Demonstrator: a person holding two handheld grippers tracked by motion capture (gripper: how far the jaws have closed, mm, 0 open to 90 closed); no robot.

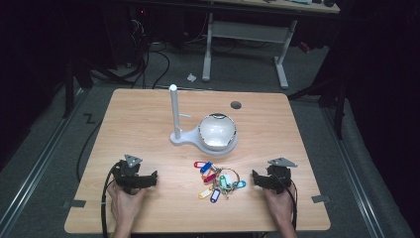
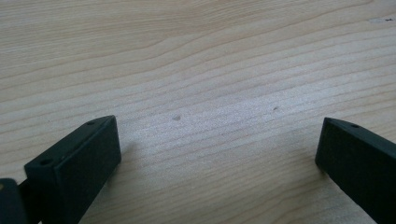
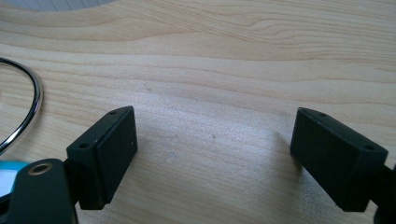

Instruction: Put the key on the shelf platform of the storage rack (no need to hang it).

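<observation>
Our left black two-jaw tongs (image 1: 154,177) | right black two-jaw tongs (image 1: 253,177) | grey triangular top plates | black trailing cables | screw holes in blocky jaws

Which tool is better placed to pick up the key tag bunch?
Right. The right tool sits beside the key tag bunch, open, ring in its view; the left tool lies farther off.
</observation>
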